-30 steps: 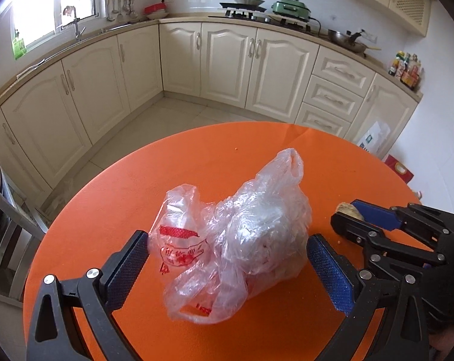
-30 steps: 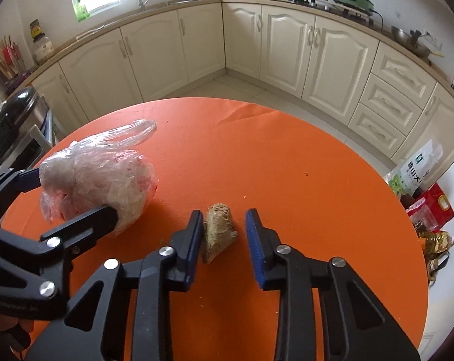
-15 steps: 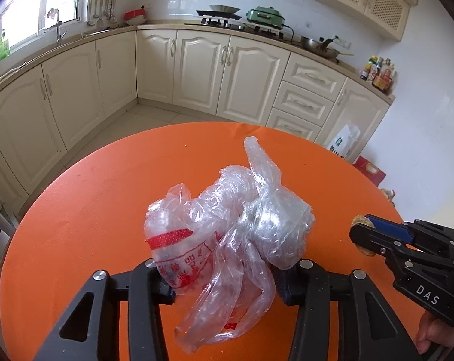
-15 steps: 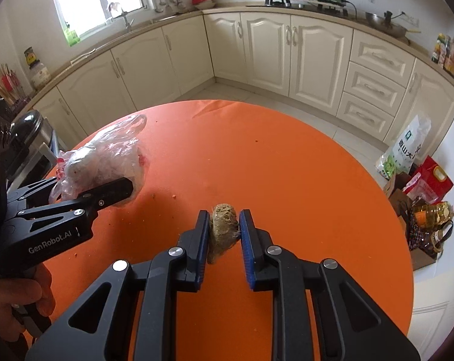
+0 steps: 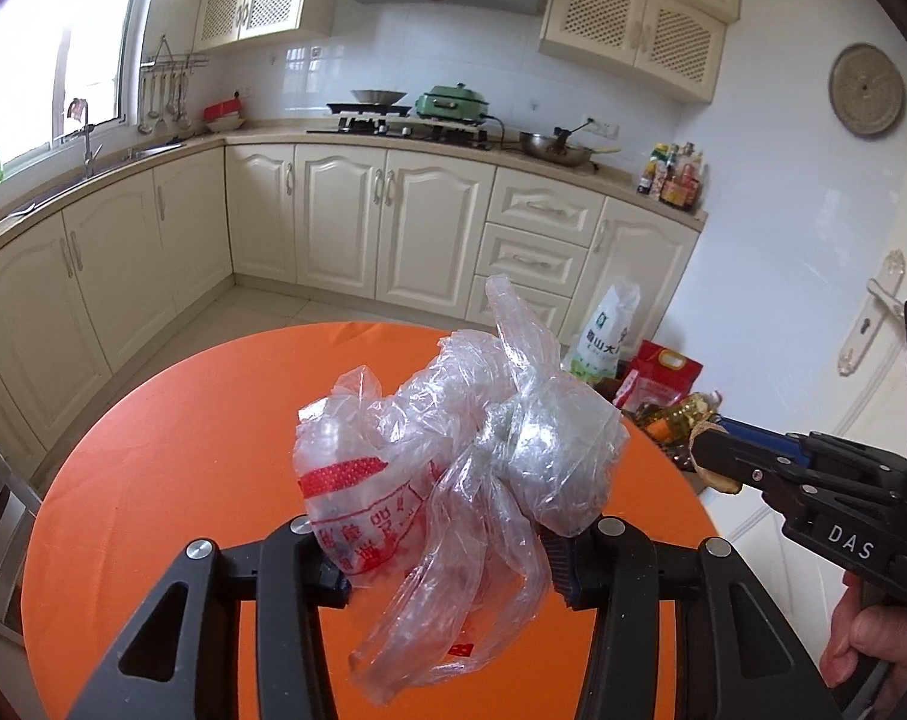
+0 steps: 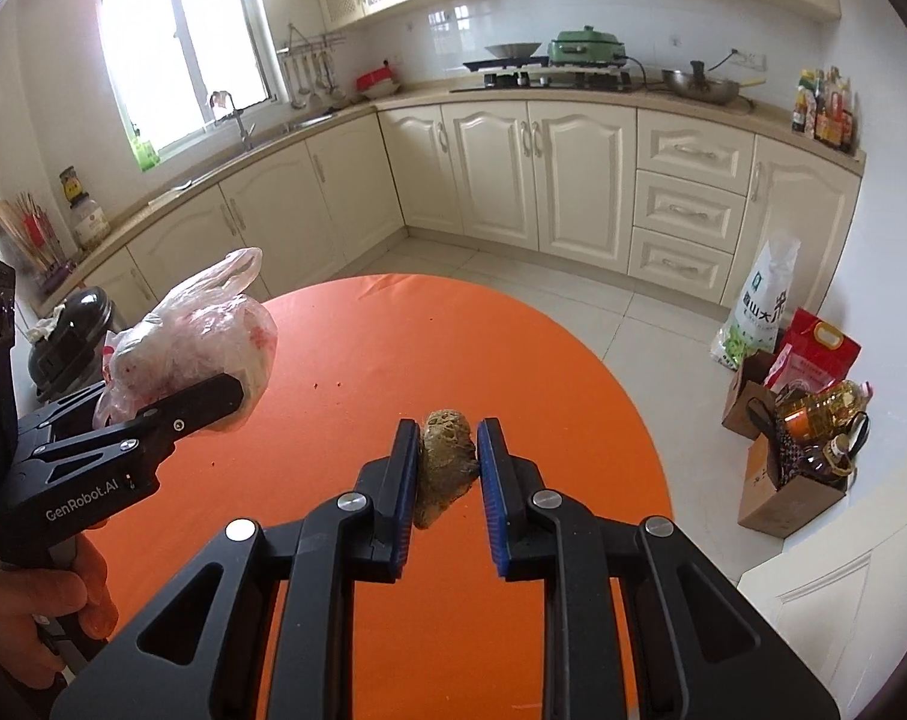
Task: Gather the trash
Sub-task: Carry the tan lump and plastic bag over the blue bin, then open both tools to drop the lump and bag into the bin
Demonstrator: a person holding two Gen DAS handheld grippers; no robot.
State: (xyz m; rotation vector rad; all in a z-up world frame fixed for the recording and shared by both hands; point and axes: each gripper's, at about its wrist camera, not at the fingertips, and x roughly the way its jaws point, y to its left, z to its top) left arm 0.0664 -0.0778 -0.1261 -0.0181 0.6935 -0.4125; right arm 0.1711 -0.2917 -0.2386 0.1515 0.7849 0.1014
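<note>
Your left tongs (image 5: 447,564) are matt black plastic with shiny metal pivot screws. The bag (image 5: 453,468) is thin, clear, crinkled, glossy plastic with red print. The lump (image 6: 447,459) looks rough, porous and dull brown. The bench (image 6: 453,348) is smooth matt orange.

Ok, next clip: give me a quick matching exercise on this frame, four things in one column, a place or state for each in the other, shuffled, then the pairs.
Things:
1. plastic bag
2. brown scrap
3. green cooker
4. oil bottle

Places or states:
A. on the floor in a cardboard box, right of the orange table
B. clamped in the left hand-held gripper, off the table
C. on the counter by the stove
D. pinched in the right hand-held gripper

Pairs: 1-B, 2-D, 3-C, 4-A
</note>
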